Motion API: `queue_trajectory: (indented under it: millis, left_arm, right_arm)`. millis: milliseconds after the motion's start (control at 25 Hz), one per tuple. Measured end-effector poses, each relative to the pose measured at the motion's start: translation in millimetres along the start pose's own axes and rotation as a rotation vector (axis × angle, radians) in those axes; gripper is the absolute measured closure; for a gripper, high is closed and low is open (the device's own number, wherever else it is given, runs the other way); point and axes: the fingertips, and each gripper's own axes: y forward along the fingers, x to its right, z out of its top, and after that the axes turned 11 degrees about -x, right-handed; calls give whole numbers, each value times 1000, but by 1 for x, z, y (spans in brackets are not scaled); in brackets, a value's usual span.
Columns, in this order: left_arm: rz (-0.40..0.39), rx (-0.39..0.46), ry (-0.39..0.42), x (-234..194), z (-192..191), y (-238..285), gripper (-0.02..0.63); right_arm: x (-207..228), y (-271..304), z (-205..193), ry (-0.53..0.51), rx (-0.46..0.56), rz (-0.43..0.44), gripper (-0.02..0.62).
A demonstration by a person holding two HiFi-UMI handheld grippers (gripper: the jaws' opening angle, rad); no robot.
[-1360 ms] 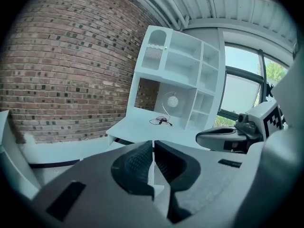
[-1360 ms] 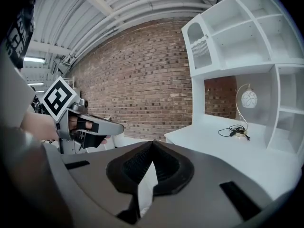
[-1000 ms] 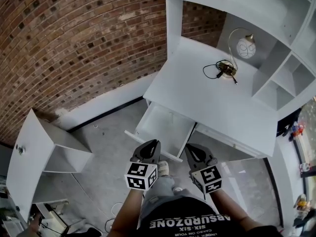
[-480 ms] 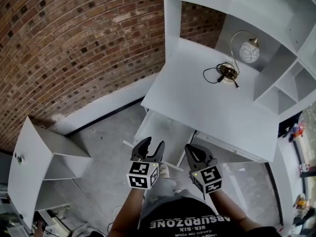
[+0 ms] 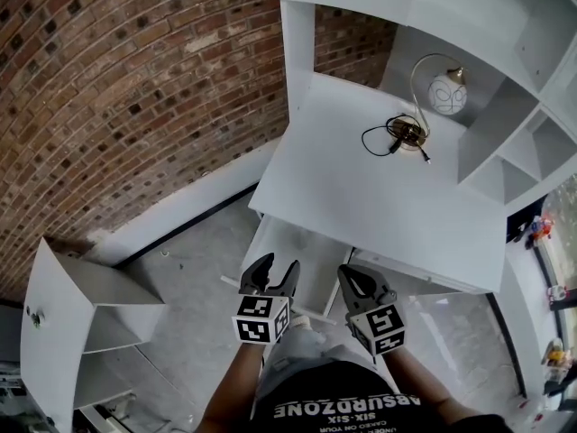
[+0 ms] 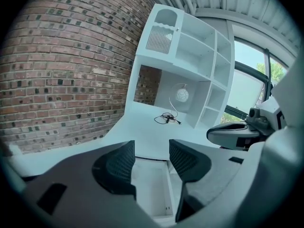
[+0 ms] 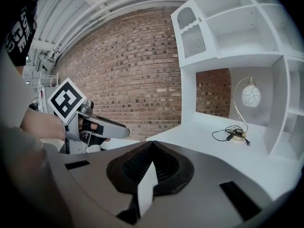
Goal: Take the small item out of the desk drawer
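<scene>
Head view looks steeply down from high above the white surface [image 5: 388, 197], with the open drawer [image 5: 290, 242] near the bottom edge. Left gripper view sits low and close, facing over the drawer and across the surface toward the shelves [image 6: 199, 51]. Right gripper view, alongside, faces the surface and the brick wall [image 7: 133, 65]. All three show the lamp [image 5: 446, 88].

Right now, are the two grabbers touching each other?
Apart. The head view shows the left gripper and right gripper side by side, with the open drawer visible between them.
</scene>
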Motion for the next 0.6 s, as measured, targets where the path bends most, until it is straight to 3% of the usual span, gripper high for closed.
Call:
queue_trajectory:
  millis: [600]
  left_arm:
    - [-80, -136, -1, -20, -27, 64, 397]
  right_arm:
    - [14, 23, -3, 77, -11, -90, 597]
